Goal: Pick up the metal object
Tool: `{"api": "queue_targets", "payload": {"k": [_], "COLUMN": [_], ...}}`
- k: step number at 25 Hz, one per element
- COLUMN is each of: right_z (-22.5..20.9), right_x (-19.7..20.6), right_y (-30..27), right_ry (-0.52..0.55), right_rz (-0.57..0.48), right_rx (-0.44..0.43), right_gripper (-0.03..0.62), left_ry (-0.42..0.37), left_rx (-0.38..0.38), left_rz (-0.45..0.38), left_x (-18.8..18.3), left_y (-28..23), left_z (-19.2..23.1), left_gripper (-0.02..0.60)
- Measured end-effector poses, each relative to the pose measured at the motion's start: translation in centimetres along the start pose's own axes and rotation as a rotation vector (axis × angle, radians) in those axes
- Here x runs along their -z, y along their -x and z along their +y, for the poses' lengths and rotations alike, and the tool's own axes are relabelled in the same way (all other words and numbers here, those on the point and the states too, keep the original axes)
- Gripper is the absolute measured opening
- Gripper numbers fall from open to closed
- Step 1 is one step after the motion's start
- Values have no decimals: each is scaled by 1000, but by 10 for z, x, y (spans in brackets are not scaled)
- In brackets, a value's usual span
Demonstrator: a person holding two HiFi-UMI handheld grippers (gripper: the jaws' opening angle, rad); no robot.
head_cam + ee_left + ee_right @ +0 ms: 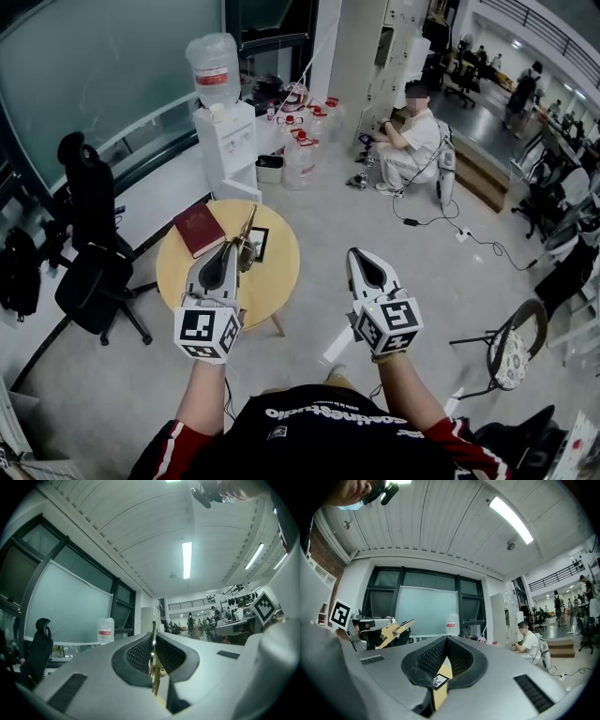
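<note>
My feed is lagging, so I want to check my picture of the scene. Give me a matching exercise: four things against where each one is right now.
Things:
1. metal object
2. red book
3. right tongs
4. water dispenser

Places or states:
A. lying flat on the round table
B. shut and empty, off to the side of the table
C. standing beyond the table
D. clamped in the left tongs, raised above the table

Pairs: 1-D, 2-A, 3-B, 4-C
</note>
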State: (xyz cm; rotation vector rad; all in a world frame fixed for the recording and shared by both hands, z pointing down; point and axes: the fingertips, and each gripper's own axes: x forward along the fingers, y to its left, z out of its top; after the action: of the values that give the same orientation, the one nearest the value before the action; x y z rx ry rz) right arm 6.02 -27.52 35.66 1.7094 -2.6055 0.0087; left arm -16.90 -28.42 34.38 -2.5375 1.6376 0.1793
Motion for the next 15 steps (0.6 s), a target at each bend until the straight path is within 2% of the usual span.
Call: {"api": "queue_targets", "payload": {"k": [15], "right_z": [7], "right_x": [1], "right_y": [-5], "right_ry": [-3], "right_rz": [6], "right_rx": [-11], "right_gripper": [28], "left_ry": [5], "left_rx": [-13], "left_rz": [-4], "left_x": [-2], "left_y": [5], "left_z": [6], "left_gripper": [31]}}
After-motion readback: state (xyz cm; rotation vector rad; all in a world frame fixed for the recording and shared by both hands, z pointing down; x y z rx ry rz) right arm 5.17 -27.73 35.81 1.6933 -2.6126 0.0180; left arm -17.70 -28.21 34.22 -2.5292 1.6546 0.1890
